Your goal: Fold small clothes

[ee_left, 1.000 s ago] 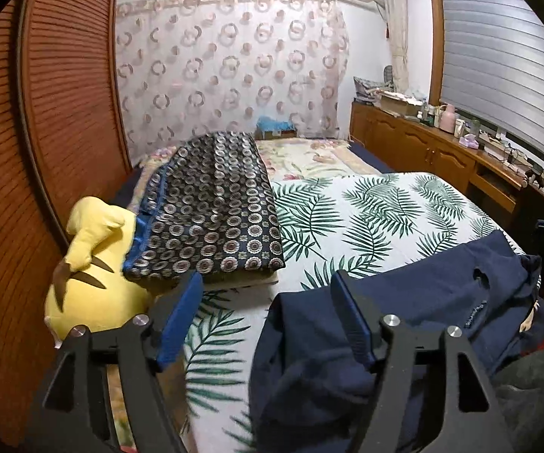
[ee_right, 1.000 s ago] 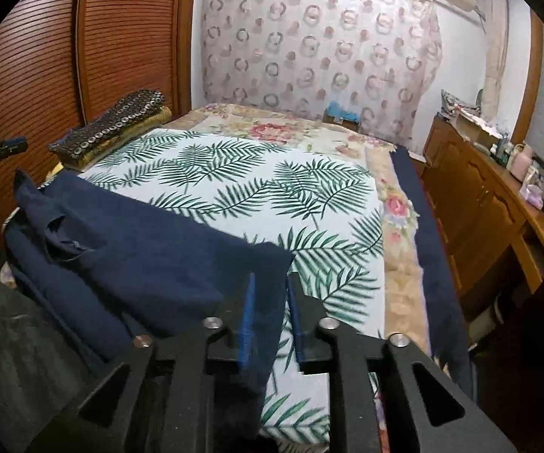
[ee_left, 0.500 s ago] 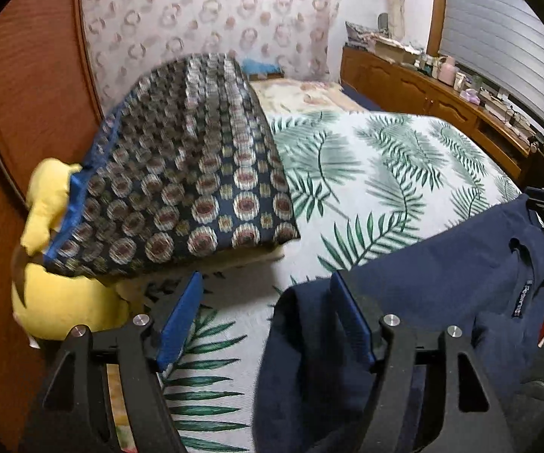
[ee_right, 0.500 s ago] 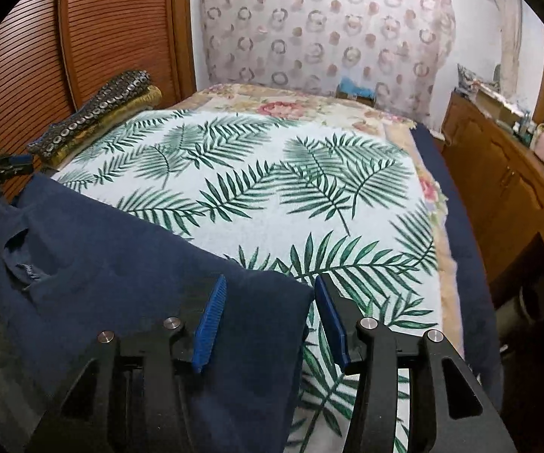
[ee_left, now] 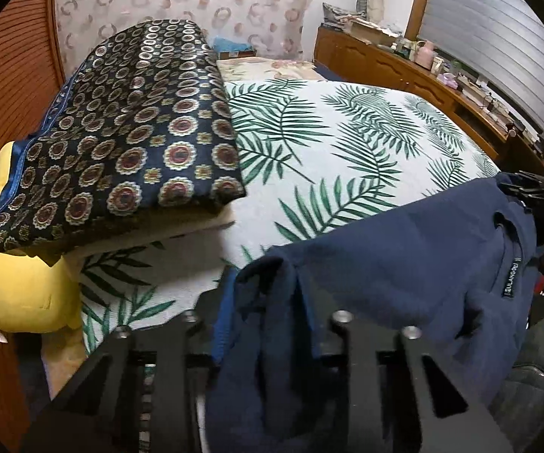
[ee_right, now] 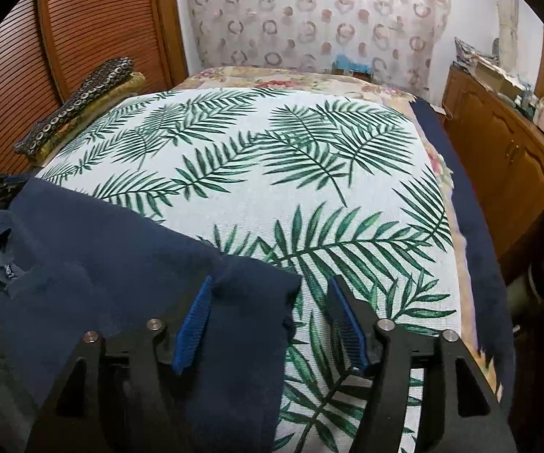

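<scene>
A navy collared shirt [ee_left: 404,249] lies across the near edge of the palm-leaf bedspread [ee_right: 272,158]; its neck label faces up. In the left wrist view my left gripper [ee_left: 268,302] is closing, and a bunched fold of the shirt's left end stands pinched between its pads. In the right wrist view the shirt [ee_right: 94,249] spreads to the left. My right gripper [ee_right: 270,294] is opening wide over the shirt's right corner; the cloth lies loose between the fingers, and only the left pad [ee_right: 192,321] brushes it.
A folded blanket with a medallion pattern [ee_left: 120,132] and a yellow plush toy [ee_left: 26,287] sit at the bed's left side by the louvred wardrobe [ee_right: 94,30]. A wooden cabinet [ee_right: 498,151] runs along the right. Dark cloth [ee_left: 543,370] lies at the near right.
The left gripper came down closer to the bed and closed from wide open onto the shirt's end. The right gripper went from shut on the shirt's corner to wide open, and the corner dropped flat.
</scene>
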{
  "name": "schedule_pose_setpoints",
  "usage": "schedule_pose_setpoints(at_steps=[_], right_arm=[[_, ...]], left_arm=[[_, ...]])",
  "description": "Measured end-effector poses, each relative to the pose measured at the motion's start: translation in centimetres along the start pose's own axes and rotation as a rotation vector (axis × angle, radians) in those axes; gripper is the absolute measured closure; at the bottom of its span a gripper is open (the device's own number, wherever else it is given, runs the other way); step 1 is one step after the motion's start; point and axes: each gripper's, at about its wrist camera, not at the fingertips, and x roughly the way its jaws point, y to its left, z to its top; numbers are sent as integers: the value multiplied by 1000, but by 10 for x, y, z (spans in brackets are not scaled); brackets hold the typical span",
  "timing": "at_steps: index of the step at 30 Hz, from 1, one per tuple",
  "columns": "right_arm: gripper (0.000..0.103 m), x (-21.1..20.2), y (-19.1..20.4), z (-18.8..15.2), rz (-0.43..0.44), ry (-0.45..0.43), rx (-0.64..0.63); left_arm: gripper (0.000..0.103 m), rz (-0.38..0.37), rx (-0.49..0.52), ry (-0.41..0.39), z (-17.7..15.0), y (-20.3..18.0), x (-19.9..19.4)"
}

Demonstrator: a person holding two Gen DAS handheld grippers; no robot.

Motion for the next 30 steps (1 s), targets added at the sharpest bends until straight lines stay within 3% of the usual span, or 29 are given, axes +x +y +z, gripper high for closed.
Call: schedule_pose_setpoints(at_steps=[3, 8, 10, 11, 12, 15, 19, 30], right_arm=[[30, 2, -4, -1, 1, 4, 21], [30, 3, -4, -2, 25, -6, 16], [37, 2, -3, -3, 35, -12, 17], [46, 1, -3, -3, 48, -15, 19], [61, 1, -2, -4, 71, -18, 17], [86, -3, 5, -7, 120, -20, -2], [88, -27, 10, -10, 133, -80, 3], [89, -169, 41, 12, 170, -345, -83]], left_arm=[[83, 7, 7, -10, -1, -6, -4], [86, 12, 8, -51, -2, -11, -17], [86, 23, 5, -82, -2, -15, -27], [87, 20, 4, -94, -1, -16, -31], [87, 13, 2, -112, -2, -18, -36], [87, -17, -16, -179, -8, -22, -57], [88, -26, -40, -242, -14, -26, -78], [88, -73, -18, -461, -1, -60, -185]])
